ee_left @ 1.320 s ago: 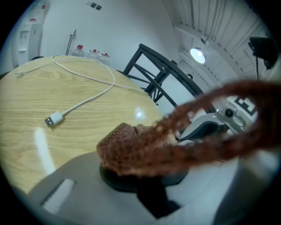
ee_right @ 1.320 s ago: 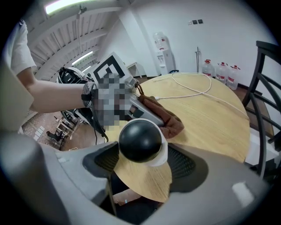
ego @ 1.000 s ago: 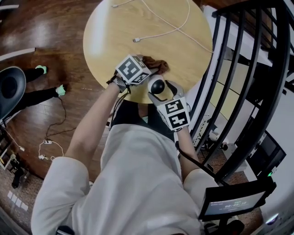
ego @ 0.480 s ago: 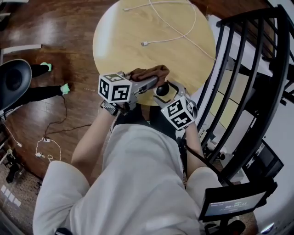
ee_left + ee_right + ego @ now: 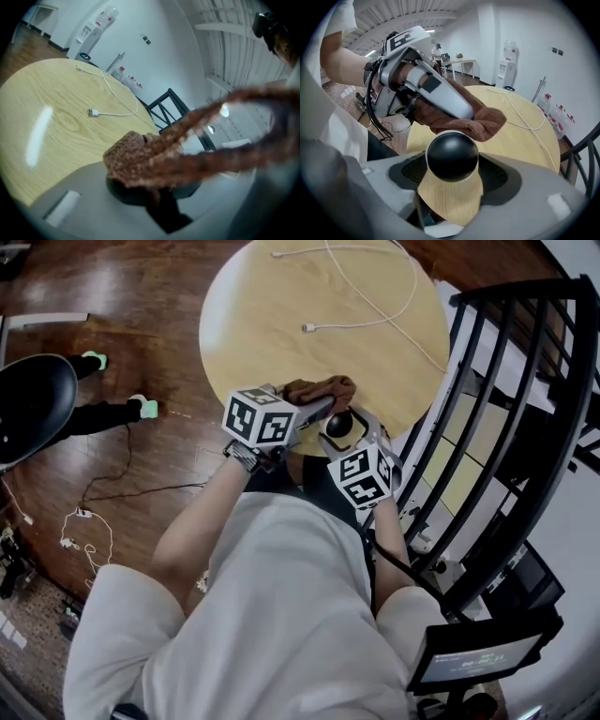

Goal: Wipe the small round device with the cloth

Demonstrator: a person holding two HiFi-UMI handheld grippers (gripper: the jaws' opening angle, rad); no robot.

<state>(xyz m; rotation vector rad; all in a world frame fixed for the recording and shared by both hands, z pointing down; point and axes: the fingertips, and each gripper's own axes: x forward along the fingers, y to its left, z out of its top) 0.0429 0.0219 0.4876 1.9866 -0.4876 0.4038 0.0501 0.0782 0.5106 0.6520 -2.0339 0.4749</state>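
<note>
The device point(image 5: 452, 156), a black ball in a white rim, sits clamped between the right gripper's point(image 5: 343, 430) jaws over the table point(image 5: 281, 324) edge. The left gripper point(image 5: 314, 409) is closed on the cloth point(image 5: 321, 390), just behind the device. Only the left gripper view shows cloth strands blurred near the lens, and a cable point(image 5: 112, 101) plug

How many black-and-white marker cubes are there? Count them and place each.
2. One black-and-white marker cube sits on the left gripper, which grips the brown cloth; the other on the right gripper, holding the small black round device. None looks hidden.
</note>
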